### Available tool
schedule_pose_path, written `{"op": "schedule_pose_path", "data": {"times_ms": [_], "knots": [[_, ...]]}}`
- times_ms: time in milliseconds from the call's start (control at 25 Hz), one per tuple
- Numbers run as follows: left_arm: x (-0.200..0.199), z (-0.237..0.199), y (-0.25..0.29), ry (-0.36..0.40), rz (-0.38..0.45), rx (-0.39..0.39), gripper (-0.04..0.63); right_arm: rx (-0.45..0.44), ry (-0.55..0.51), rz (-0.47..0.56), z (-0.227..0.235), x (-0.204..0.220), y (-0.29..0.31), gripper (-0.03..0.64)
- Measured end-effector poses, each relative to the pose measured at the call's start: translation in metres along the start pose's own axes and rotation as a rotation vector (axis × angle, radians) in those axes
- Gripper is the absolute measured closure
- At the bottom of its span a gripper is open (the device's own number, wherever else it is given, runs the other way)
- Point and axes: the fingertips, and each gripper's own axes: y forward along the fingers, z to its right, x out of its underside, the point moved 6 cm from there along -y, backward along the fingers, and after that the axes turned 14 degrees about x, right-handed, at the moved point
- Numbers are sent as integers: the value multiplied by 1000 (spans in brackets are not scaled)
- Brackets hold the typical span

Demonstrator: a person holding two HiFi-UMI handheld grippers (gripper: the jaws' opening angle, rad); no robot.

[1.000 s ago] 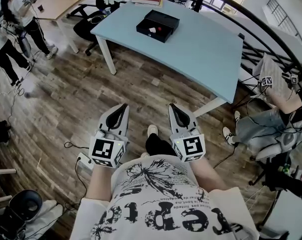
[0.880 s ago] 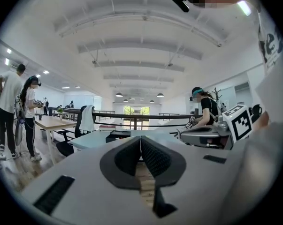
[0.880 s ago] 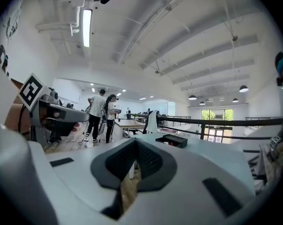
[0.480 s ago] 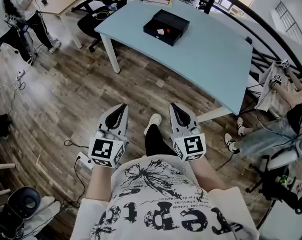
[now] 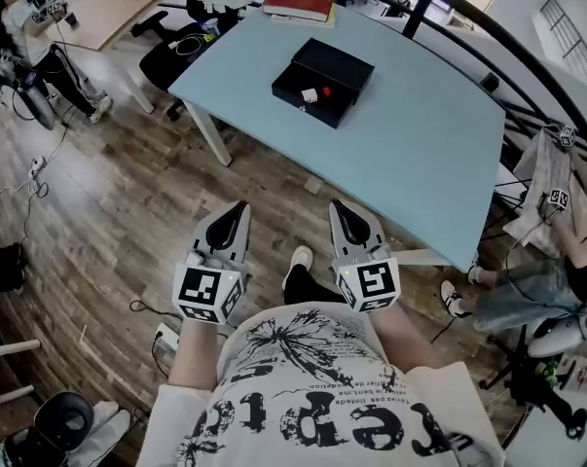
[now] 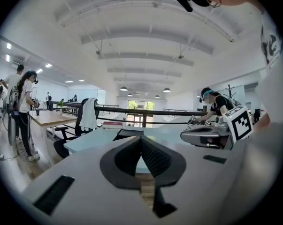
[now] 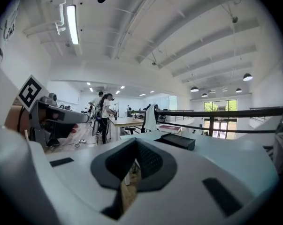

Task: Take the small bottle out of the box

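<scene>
Jaws are seen pressed together on the left gripper [image 5: 233, 214] and on the right gripper [image 5: 342, 212], and nothing is held by either. Both are held side by side, close to the person's chest, above the wooden floor [image 5: 108, 212]. Well ahead of them, a black box [image 5: 324, 78] is set open on the pale blue table [image 5: 420, 125], and the small bottle [image 5: 310, 94] is seen lying inside it. Beyond the box, a red book [image 5: 298, 3] is laid at the table's far edge.

Open floor [image 5: 128, 193] mid-frame leads to the table [image 5: 420, 134]; its top lies bare around the box [image 5: 337, 66], books [image 5: 298, 3] at the upper edge
</scene>
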Motion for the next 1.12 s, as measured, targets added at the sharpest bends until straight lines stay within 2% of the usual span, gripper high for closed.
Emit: {"op": "schedule_pose_path", "data": {"times_ms": [160,400,520,640,960,1120], "knots": [[-17,-37,69,8,-3,19,575,19,11,5,39,-6,63,607],[-44,-71,153,35,-6,64,575,64,13,-5,90,-16,125,607],[-45,-85,184,15,-23,57,575,69,10,-9,106,-21,143,607],[-40,-96,216,-3,-54,84,575,81,13,-28,120,-18,156,607],[-45,-136,303,6,-147,205,574,236,38,-52,156,-22,199,607],[-47,-162,347,28,-223,304,574,347,74,-71,173,-28,228,607]]}}
